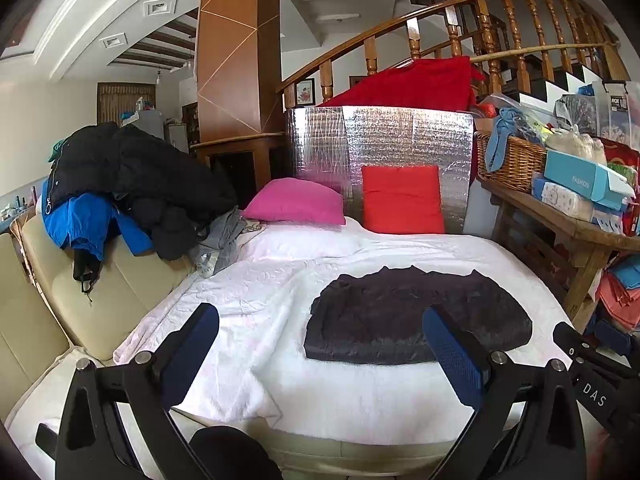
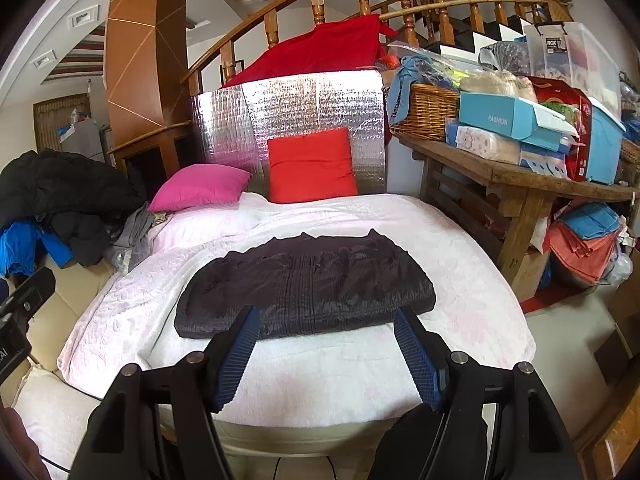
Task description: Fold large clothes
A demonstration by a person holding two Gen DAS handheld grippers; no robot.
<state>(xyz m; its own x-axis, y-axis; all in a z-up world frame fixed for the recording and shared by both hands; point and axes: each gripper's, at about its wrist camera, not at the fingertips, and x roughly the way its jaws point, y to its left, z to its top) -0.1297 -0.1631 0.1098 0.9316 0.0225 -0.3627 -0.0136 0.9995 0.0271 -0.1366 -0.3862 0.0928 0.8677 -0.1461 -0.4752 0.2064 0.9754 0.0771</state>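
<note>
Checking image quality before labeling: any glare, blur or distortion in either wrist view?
Left wrist: heavy fisheye bending, dark vignette corners; foil panel glints; dark garment sharp. Right wrist: same curvature; foil panel blown out along its top; garment ribbing crisp, no motion blur.

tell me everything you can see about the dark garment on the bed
The dark garment is black or very dark purple, with a ribbed, quilted-looking surface. It lies flat and folded into a wide, thick rectangle, with two small peaks along its far edge. It rests on the white textured blanket, near the middle of the bed. Nothing else touches it; both sets of tongs are open and short of its near edge.
</note>
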